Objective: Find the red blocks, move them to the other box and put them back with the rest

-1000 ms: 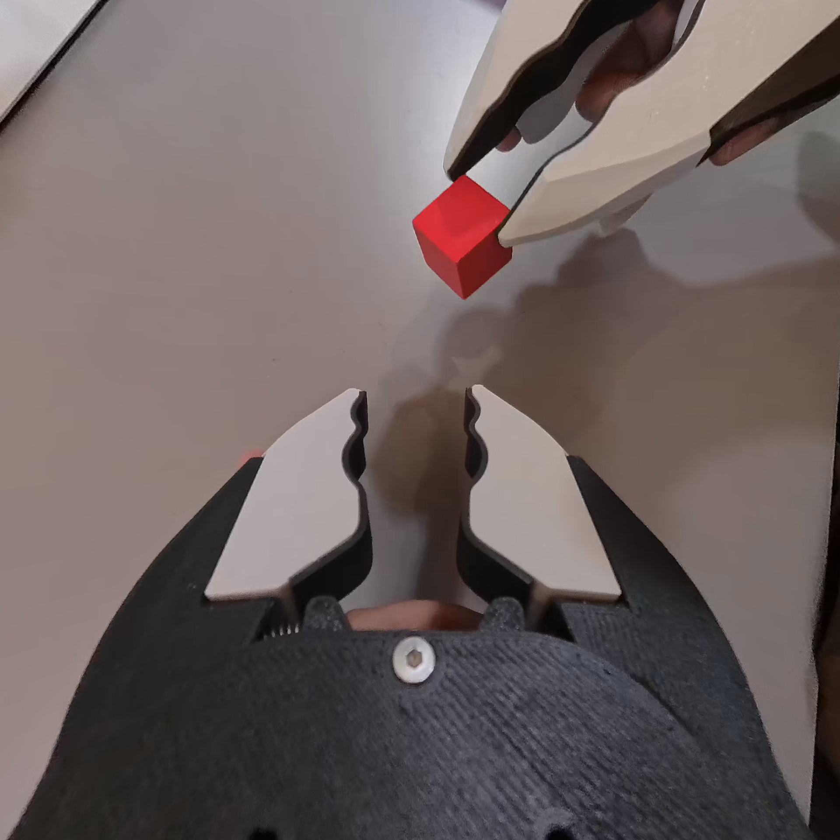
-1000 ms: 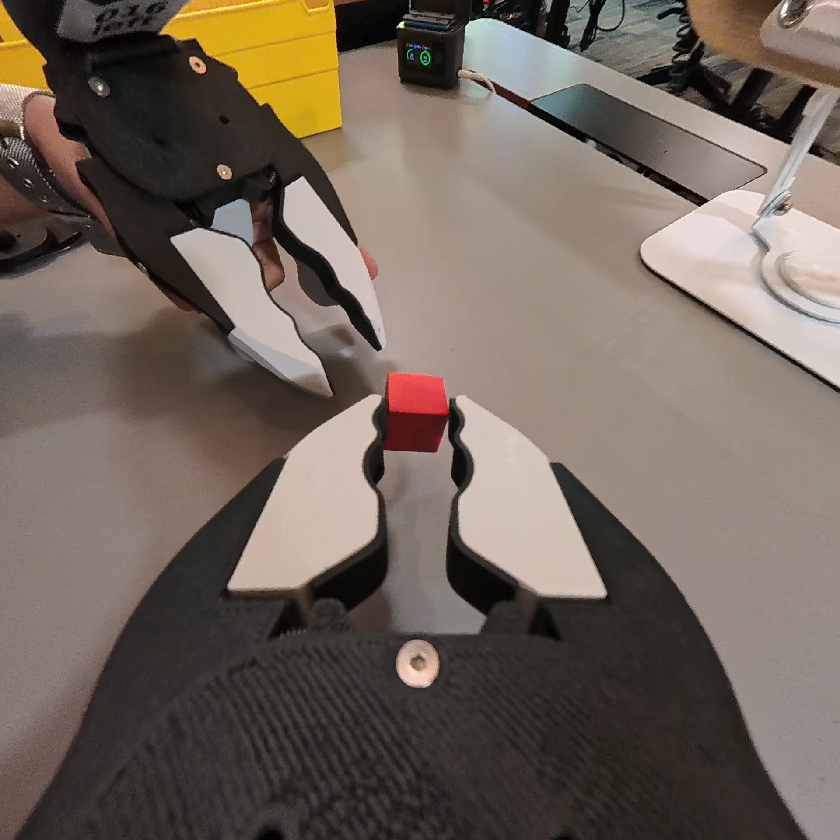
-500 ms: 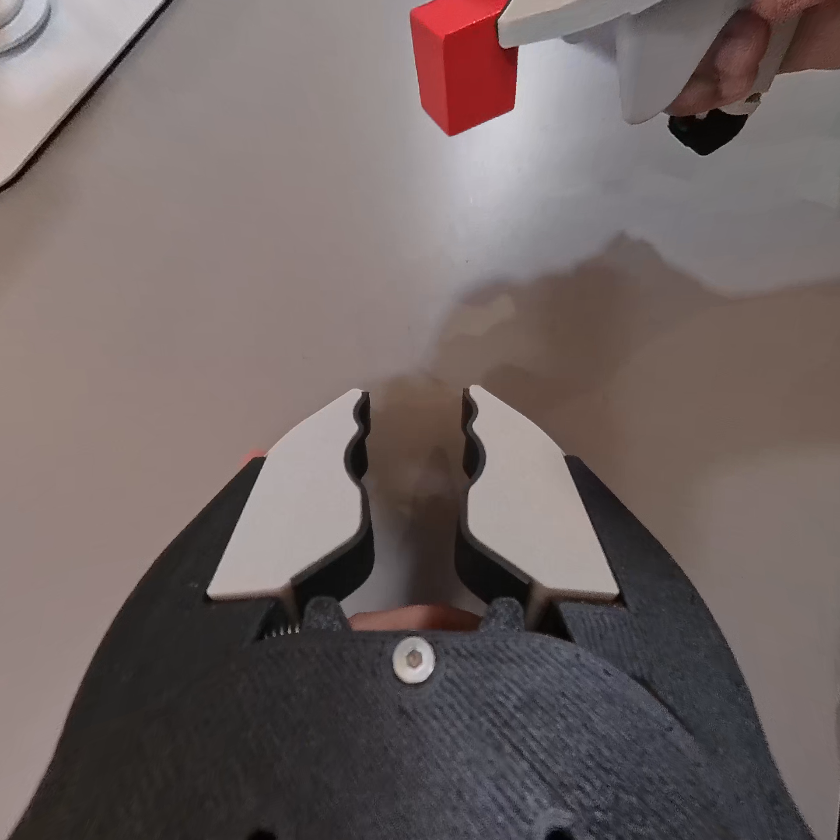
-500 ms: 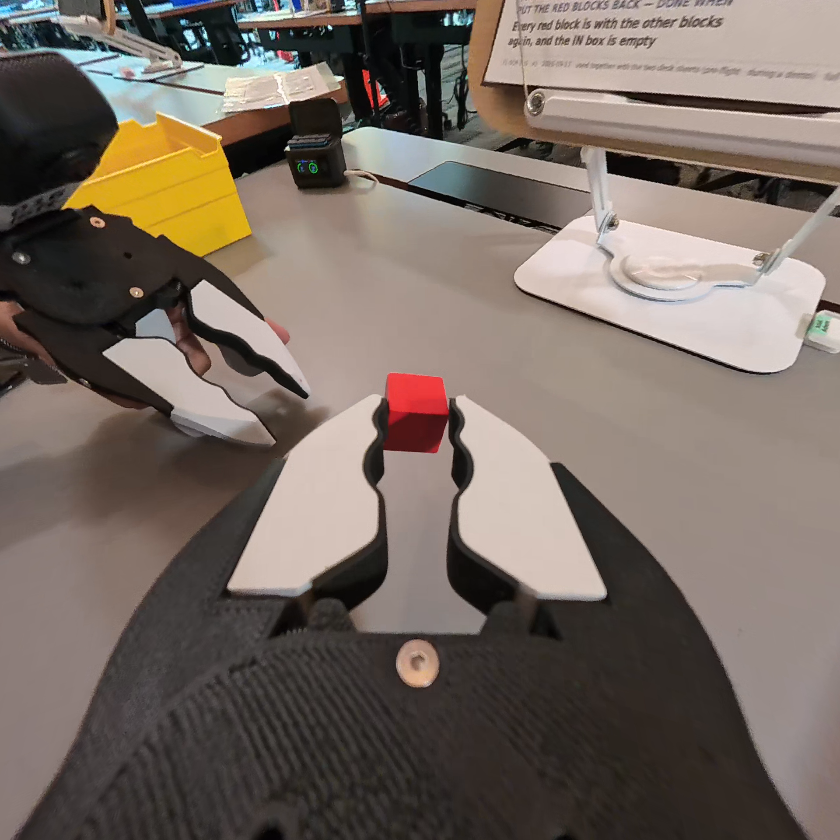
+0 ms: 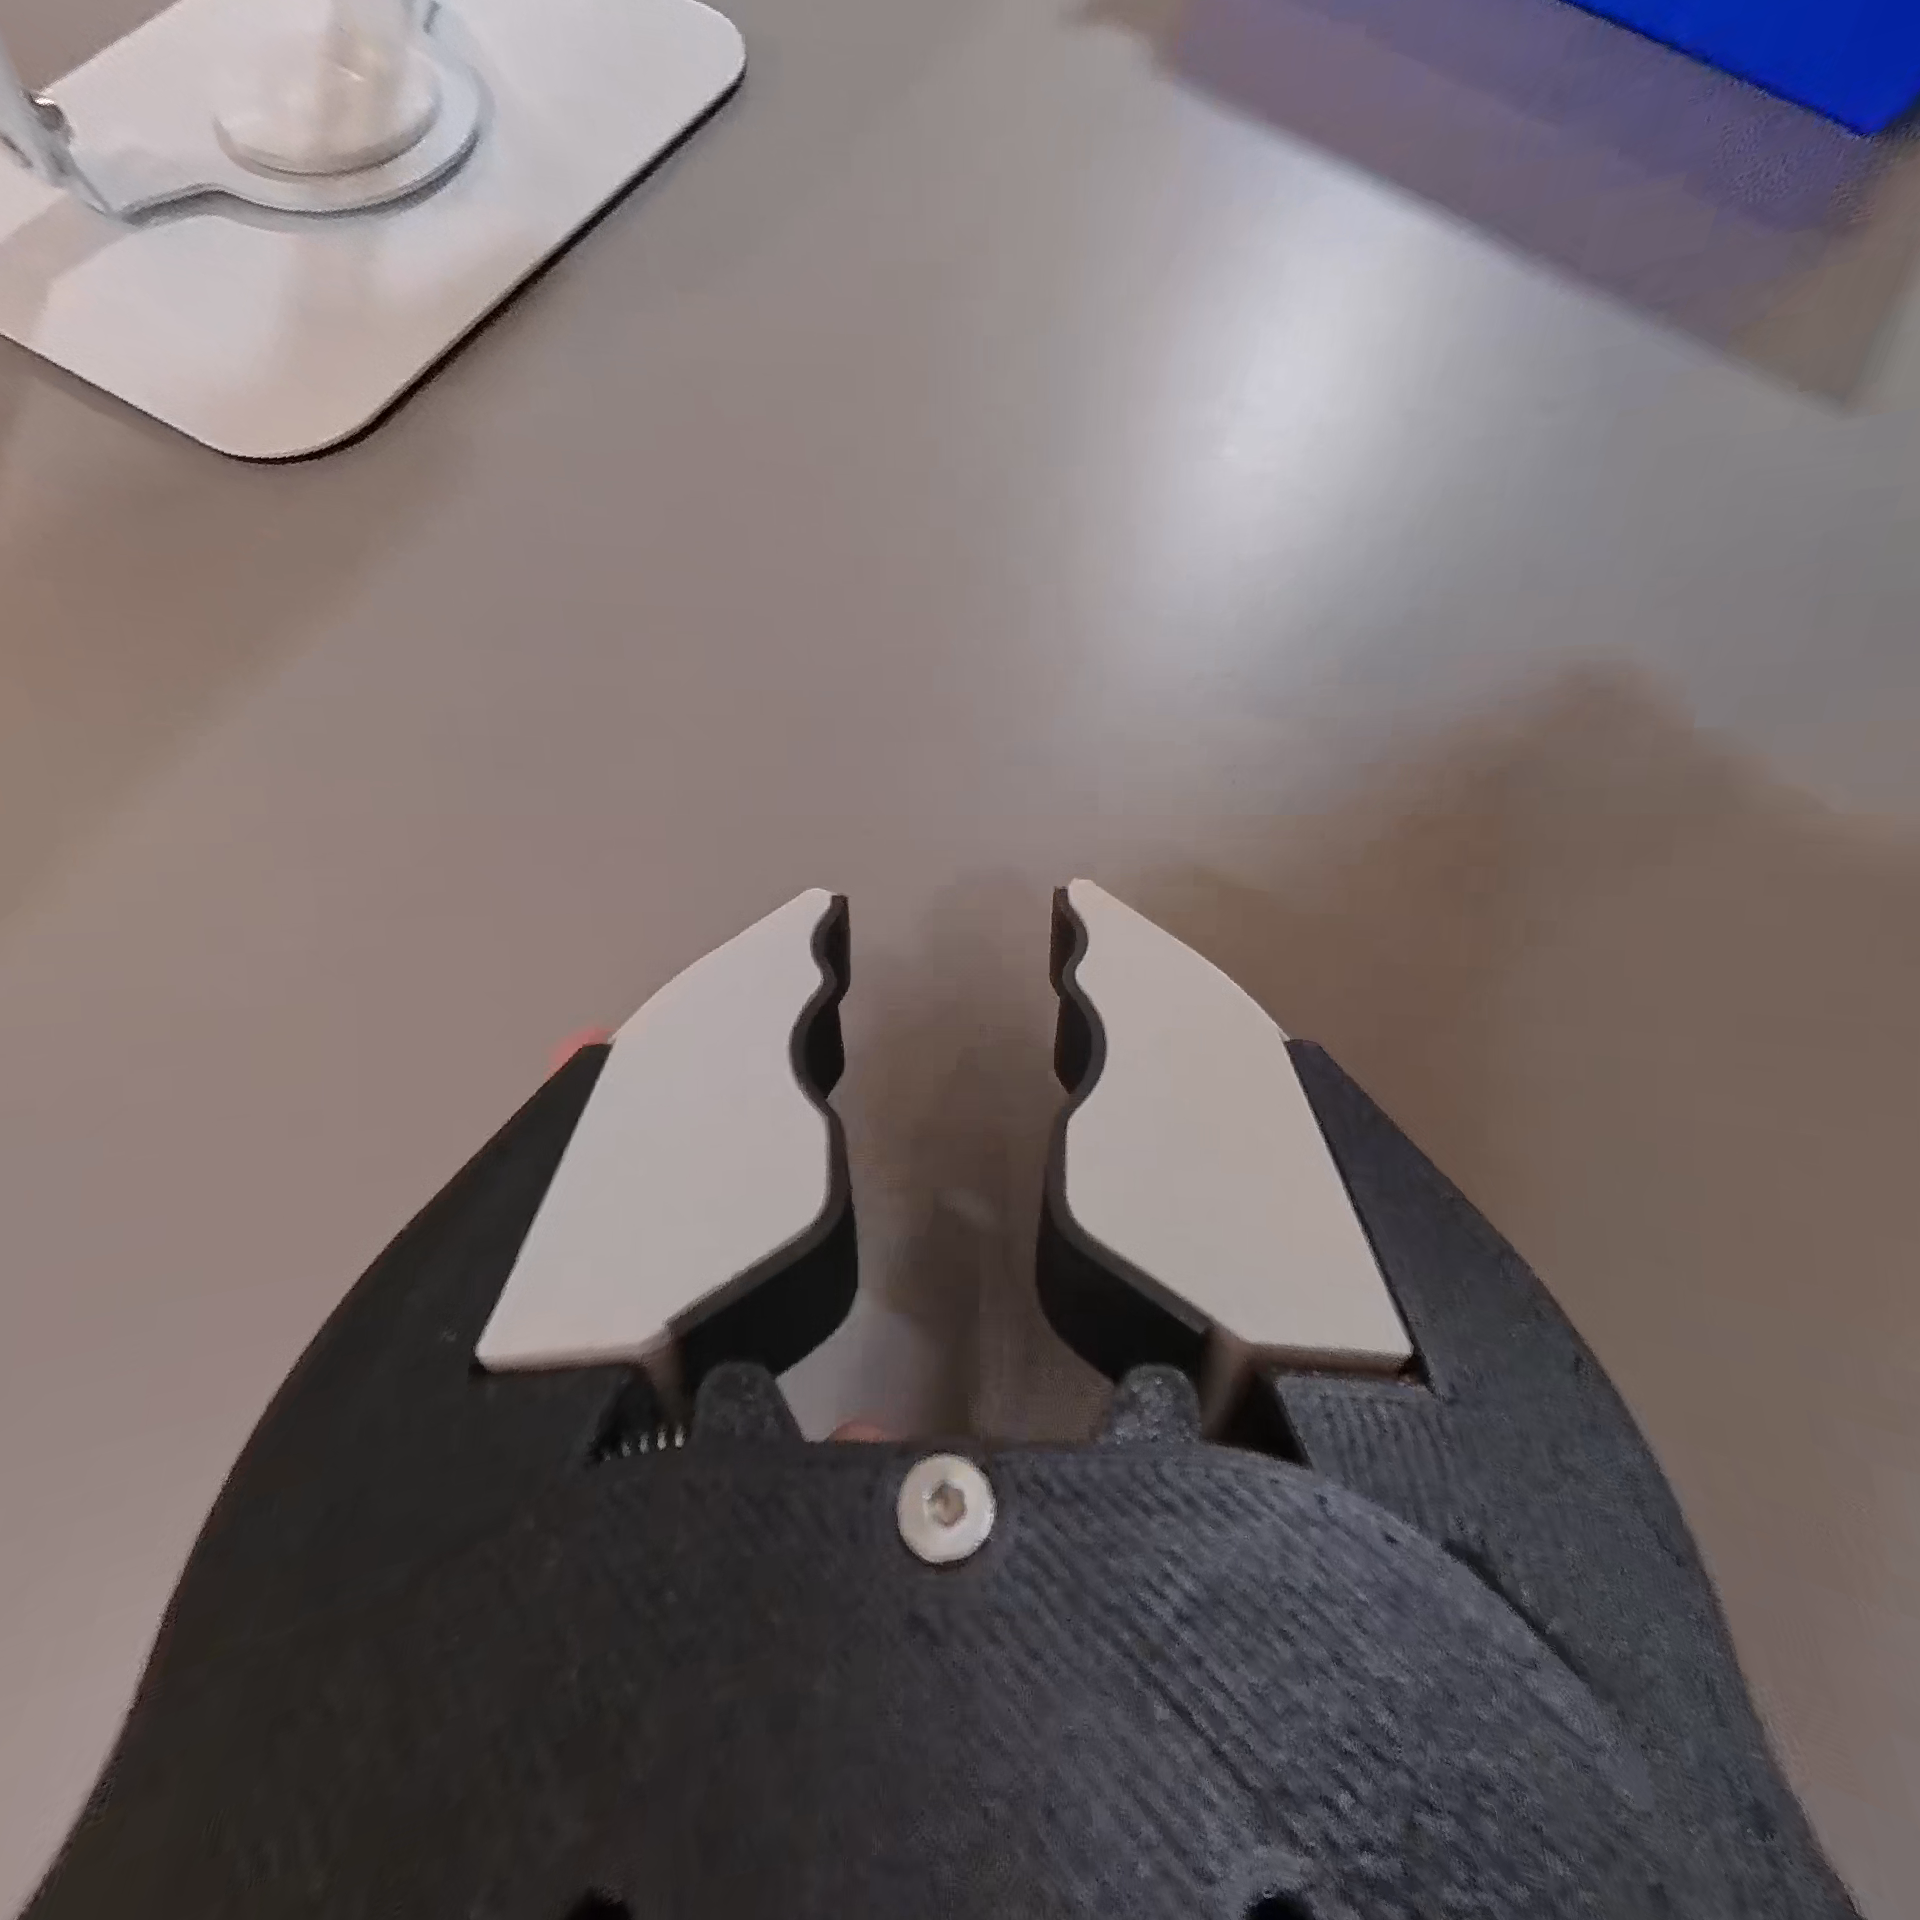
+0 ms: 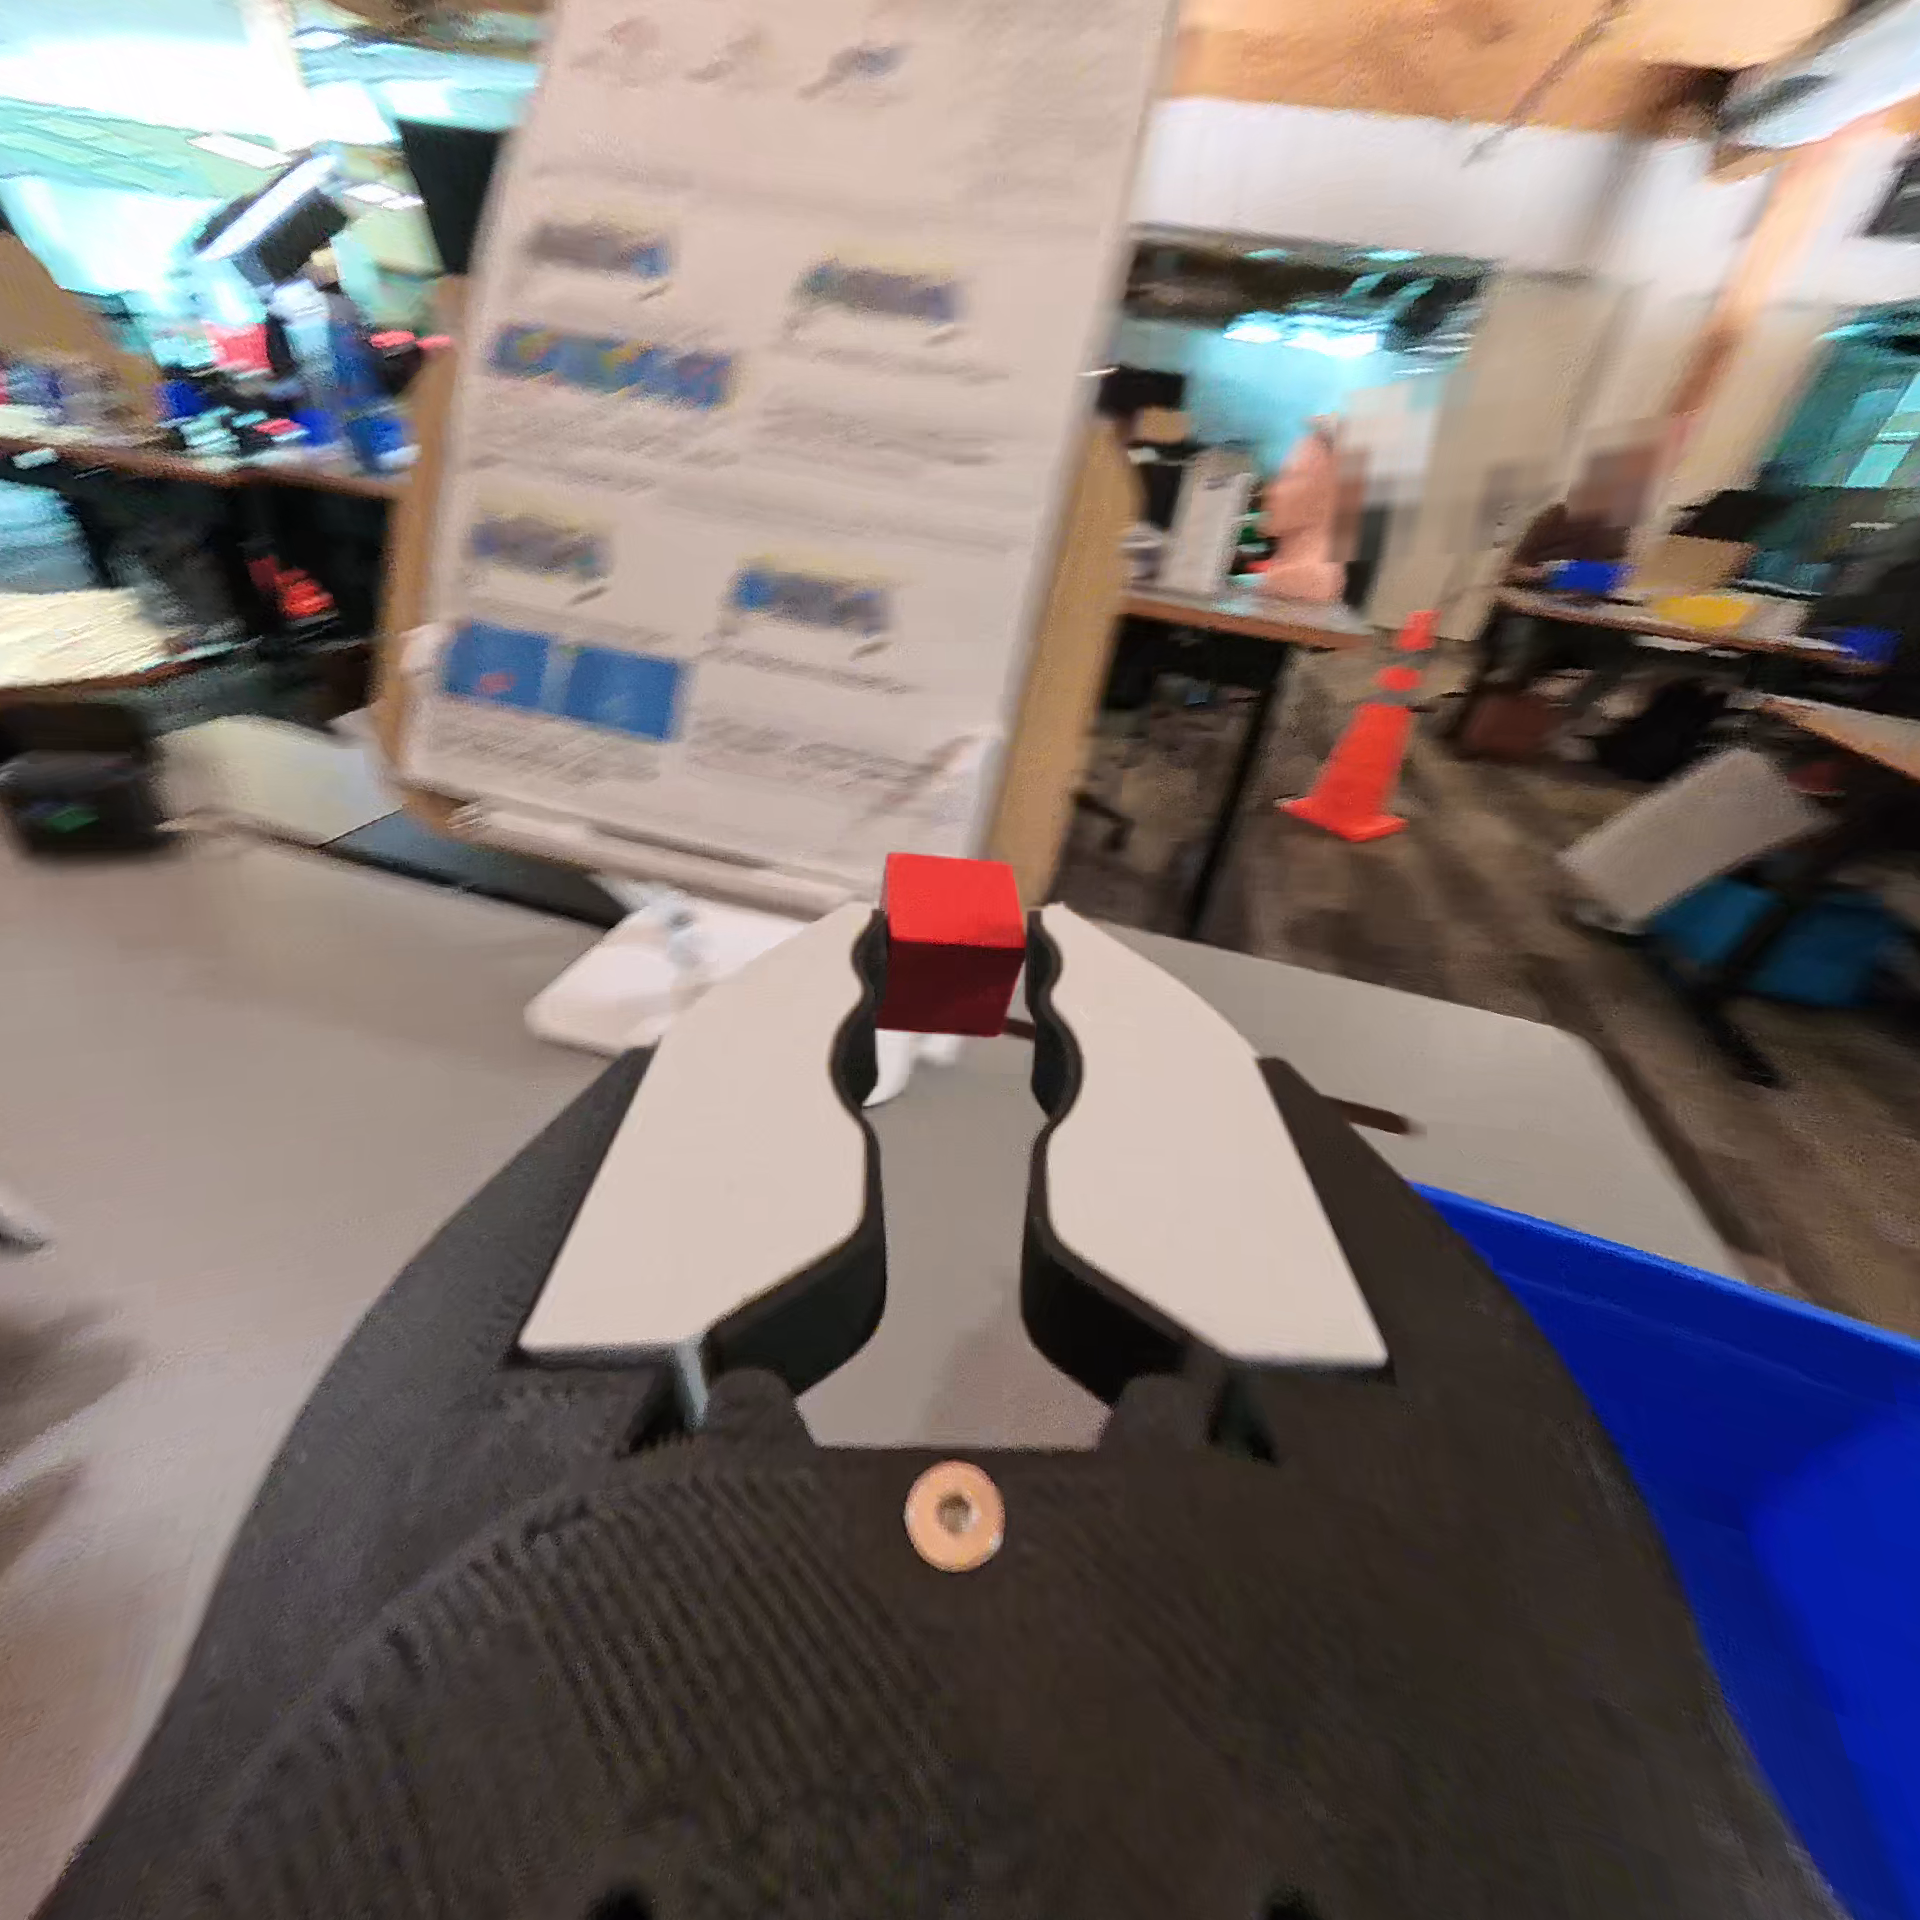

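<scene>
My right gripper [image 6: 951,920] is shut on a red block [image 6: 951,945], pinched between its fingertips and held high above the grey table [image 6: 208,1091]. A blue box [image 6: 1714,1455] shows at the lower right of the right wrist view, and its blurred corner [image 5: 1766,62] shows at the top right of the left wrist view. My left gripper [image 5: 951,904] is open and empty, low over the bare grey table [image 5: 935,520]. The red block and the right gripper are out of the left wrist view.
A white stand base [image 5: 312,208] lies on the table at the far left of my left gripper. It holds a large printed sheet on a board [image 6: 748,447] ahead of my right gripper. Beyond the table edge are other desks and an orange cone [image 6: 1361,758]. The left gripper's tips are roughly 35 cm from the right gripper's.
My right gripper has lifted the red block up and swung right, toward the blue box. The block and right gripper have left the left wrist view. My left gripper stays open.
</scene>
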Action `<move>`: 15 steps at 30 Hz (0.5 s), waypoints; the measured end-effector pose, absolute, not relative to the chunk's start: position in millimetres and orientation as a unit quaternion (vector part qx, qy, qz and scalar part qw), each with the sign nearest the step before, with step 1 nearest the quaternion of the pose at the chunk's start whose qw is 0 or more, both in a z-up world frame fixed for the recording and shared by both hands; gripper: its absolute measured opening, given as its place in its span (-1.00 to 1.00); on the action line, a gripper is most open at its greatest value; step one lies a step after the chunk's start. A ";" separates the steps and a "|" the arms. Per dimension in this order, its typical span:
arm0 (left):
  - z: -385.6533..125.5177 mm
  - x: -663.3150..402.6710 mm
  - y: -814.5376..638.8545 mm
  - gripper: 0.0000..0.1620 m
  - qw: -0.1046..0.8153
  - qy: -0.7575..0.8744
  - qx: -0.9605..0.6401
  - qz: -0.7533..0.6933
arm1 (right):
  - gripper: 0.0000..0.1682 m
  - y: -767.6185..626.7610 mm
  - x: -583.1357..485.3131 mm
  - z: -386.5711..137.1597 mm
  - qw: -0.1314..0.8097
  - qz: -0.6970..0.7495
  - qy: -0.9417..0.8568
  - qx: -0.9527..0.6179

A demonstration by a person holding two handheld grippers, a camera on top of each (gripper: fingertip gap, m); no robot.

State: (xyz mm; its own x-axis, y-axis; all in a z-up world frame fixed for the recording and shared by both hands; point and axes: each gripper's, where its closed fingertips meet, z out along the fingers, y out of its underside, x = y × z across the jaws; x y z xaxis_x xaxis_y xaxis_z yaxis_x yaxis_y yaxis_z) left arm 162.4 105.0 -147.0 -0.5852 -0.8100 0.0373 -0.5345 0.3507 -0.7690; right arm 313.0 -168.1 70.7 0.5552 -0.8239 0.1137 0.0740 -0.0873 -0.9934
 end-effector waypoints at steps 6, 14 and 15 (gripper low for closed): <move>-146.7 167.3 106.9 -0.50 0.182 0.794 -0.430 -0.389 | -0.69 -323.0 374.1 33.0 0.534 -0.433 0.447 -0.572; -154.0 166.7 102.1 -0.56 0.173 0.807 -0.419 -0.378 | -0.68 -359.2 389.6 -94.9 0.398 -0.329 0.527 -0.675; -154.9 166.5 101.7 -0.56 0.174 0.809 -0.417 -0.376 | -0.68 -359.4 389.7 -102.1 0.386 -0.321 0.529 -0.684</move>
